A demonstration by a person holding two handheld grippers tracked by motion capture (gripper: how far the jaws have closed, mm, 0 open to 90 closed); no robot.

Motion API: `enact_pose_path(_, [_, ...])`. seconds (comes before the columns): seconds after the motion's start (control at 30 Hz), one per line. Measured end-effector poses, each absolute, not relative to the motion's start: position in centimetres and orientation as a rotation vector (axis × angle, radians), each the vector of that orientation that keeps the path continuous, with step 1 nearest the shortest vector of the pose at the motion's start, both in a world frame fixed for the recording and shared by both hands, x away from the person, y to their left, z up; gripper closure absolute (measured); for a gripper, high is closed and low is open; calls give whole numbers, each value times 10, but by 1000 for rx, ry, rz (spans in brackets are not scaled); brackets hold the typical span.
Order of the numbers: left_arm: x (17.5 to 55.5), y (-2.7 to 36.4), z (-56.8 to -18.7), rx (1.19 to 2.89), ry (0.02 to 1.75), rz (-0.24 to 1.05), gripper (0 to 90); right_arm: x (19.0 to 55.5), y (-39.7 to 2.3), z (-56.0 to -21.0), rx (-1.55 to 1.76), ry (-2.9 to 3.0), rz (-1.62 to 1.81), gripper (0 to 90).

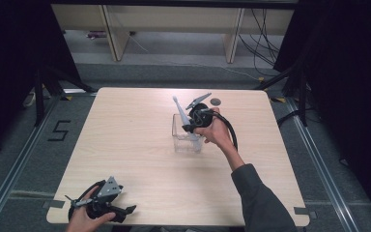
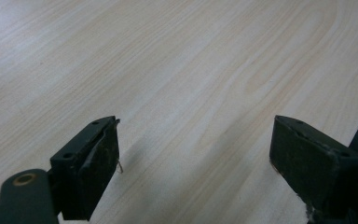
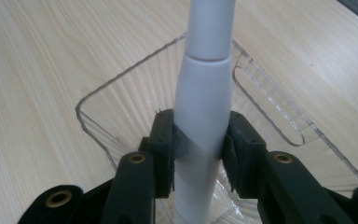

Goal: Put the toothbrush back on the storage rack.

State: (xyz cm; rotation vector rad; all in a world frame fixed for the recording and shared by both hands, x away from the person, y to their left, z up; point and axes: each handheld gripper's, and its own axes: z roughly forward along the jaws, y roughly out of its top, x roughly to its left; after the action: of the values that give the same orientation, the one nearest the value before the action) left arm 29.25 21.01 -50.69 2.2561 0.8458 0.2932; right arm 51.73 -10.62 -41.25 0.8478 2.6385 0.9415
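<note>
The right gripper (image 3: 200, 149) clamps the thick handle of a white electric toothbrush (image 3: 204, 93), its lower end inside a clear plastic box (image 1: 187, 140) that stands right of the table's (image 1: 125, 145) centre, toward the far edge. The jaws press on both sides of the handle, and the brush head rises above the box, tilted toward the far left. To seat it well, the brush should probably go straight down until its base meets the box floor, clear of the thin walls, before the jaws let go; a release on the tilt could tip the light box. The left gripper (image 2: 193, 154) rests at the near left corner, jaws wide apart over bare wood, holding nothing. A small dark disc (image 1: 216, 101) lies near the far edge. The pale wood-grain table stands on grey floor between black curtains, with light cabinets and loose cables behind.
</note>
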Motion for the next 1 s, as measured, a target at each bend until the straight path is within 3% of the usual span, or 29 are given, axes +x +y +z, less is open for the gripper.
enact_pose_path(1.0, [291,210,-506,2256,845,295,154,531,-86,-420,928,2687,821,664])
